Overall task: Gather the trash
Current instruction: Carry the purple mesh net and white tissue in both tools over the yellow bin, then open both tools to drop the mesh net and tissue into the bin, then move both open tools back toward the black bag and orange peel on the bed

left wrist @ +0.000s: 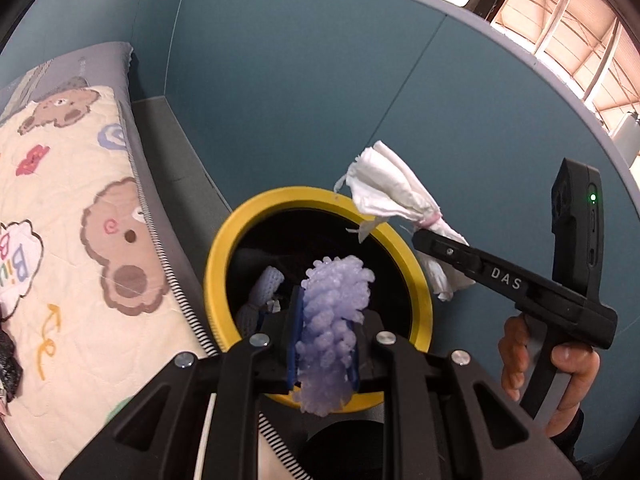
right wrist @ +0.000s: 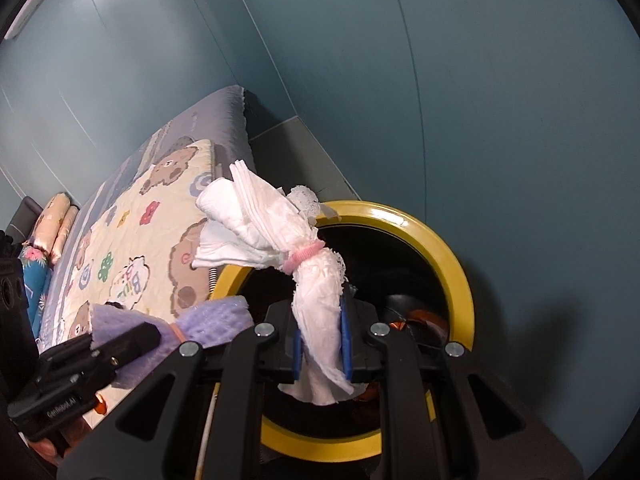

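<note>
Left wrist view: left gripper [left wrist: 325, 354] clamps a lilac foam bundle [left wrist: 332, 320] above the yellow-rimmed bin [left wrist: 224, 252], which already holds trash.

Right wrist view: right gripper [right wrist: 322, 354] pinches a tied white tissue bundle [right wrist: 276, 236] over the bin's near rim. Both bundles are not yet dropped.

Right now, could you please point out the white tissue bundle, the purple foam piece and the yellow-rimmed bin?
white tissue bundle [right wrist: 256, 228]: right wrist view, upper folds.
purple foam piece [left wrist: 332, 320]: left wrist view, bumpy middle.
yellow-rimmed bin [right wrist: 460, 280]: right wrist view, right rim.
</note>
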Demonstrator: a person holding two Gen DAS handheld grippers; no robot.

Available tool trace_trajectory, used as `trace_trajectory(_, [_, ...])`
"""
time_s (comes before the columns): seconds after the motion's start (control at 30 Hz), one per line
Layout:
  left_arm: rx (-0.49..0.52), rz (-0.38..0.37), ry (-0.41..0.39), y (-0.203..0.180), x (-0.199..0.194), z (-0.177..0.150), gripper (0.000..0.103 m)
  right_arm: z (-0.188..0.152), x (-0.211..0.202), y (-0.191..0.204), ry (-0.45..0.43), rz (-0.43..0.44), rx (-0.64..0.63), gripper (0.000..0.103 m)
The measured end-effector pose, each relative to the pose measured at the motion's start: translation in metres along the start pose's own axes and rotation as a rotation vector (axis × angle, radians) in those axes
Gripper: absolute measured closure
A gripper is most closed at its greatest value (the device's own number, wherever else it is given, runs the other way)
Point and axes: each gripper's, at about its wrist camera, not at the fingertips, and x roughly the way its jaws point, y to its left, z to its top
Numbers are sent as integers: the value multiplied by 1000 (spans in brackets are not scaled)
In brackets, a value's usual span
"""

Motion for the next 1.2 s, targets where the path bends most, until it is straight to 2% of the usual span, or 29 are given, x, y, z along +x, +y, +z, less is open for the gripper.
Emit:
trace_trajectory(0.27, [-12, -13, 32, -5, 20, -3, 86, 1, 8, -6, 5, -19, -1, 88])
trace_trajectory(0.33, [-14, -18, 28, -5, 22, -2, 83, 1, 9, -5, 4, -18, 1, 84])
trace_trajectory(0.4, [-16, -17, 22, -4, 21, -2, 70, 3, 12, -3, 0, -23, 8, 80])
trace_trajectory(0.53, [-23, -8, -4, 1, 12, -3, 48, 3, 9, -3, -19, -45, 23, 65])
trace_trajectory(0.6, [-38, -1, -28, 6, 6, -4, 33, 4, 5, -4, -29, -56, 30, 61])
trace_trajectory(0.63, [-43, 1, -41, 9, 2, -4, 31, 4, 4, -5, -34, -61, 31, 56])
trace_trajectory(0.7, [-42, 6, -51, 13, -3, -4, 27, 3, 2, -5, -39, -70, 38, 55])
trace_trajectory(0.8, [-36, 41, -88, 20, -17, -10, 19, 0, -2, -1, -42, -48, 36, 47])
trace_trajectory(1.0, [-81, 106, -116, 56, -49, -28, 15, -5, -2, 22, -30, 18, -14, 36])
trace_trajectory(1.2, [-120, 185, -145, 100, -91, -48, 13, -9, 5, 70, -1, 87, -93, 35])
